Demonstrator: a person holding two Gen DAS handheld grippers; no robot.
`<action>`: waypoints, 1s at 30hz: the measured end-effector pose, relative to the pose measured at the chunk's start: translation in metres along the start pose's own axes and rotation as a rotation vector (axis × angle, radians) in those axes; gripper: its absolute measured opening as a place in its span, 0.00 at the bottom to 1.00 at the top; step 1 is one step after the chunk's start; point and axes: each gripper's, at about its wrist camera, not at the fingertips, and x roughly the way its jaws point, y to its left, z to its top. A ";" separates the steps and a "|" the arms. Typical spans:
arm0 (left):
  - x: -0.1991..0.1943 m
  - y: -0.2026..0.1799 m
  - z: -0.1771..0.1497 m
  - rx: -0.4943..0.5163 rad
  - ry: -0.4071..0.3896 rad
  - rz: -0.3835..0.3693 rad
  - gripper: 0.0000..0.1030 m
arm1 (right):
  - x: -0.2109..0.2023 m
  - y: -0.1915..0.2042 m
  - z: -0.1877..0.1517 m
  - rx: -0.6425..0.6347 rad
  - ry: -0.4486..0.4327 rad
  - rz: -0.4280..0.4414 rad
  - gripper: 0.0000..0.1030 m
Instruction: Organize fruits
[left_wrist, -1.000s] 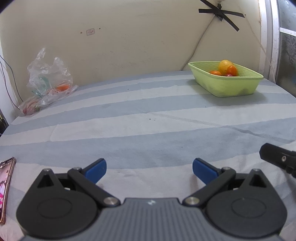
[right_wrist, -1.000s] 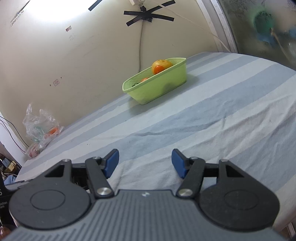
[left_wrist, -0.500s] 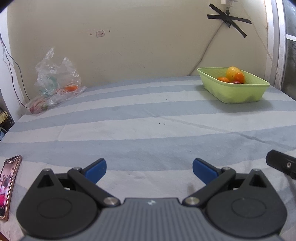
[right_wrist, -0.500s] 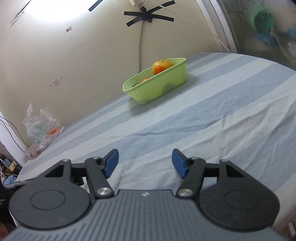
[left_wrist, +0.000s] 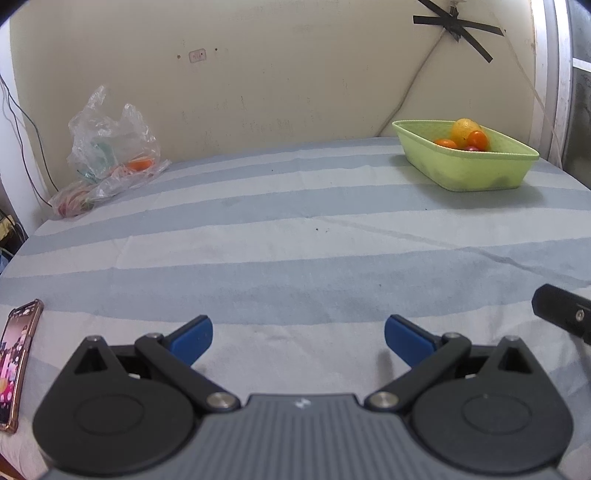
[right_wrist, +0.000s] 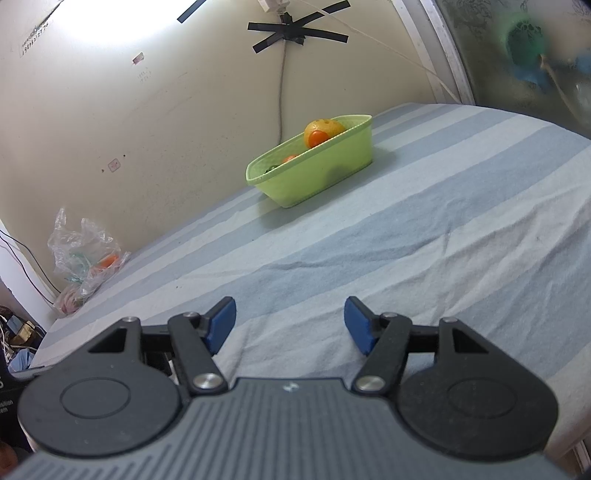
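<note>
The left gripper (left_wrist: 298, 334) has its jaws standing wide apart with nothing between them, only the striped sheet (left_wrist: 295, 236) below. The right gripper (right_wrist: 290, 321) likewise has its jaws apart and empty over the same cloth. The surface is a bed covered in pale blue and white bands, lightly creased, with a few dark specks. A cream wall (left_wrist: 277, 74) rises behind it, marked by black tape crossed over a cord near the top.

The green basket (left_wrist: 476, 173) sits at the far side of the bed against the wall, well apart from both grippers. It is a shallow oblong tub of light green plastic. Inside lie a large yellow fruit (left_wrist: 463, 129), small orange fruits (left_wrist: 477, 139) touching it, and a dark red one partly hidden by the rim.

Far left of the basket, a crumpled clear plastic bag (left_wrist: 107, 147) rests against the wall with an orange fruit inside. A phone (left_wrist: 16, 354) in a pinkish case lies at the bed's near left edge, well away from the basket. The cloth between grippers and basket lies open.
</note>
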 end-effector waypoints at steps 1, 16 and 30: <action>0.000 0.000 0.000 0.001 0.002 -0.001 1.00 | 0.000 0.000 0.000 0.000 0.000 0.000 0.66; 0.003 0.003 0.000 -0.016 0.030 -0.023 1.00 | -0.001 -0.003 0.002 -0.002 -0.001 0.009 0.69; 0.003 0.001 0.000 0.004 0.033 -0.007 1.00 | -0.002 -0.003 0.003 -0.003 -0.001 0.010 0.69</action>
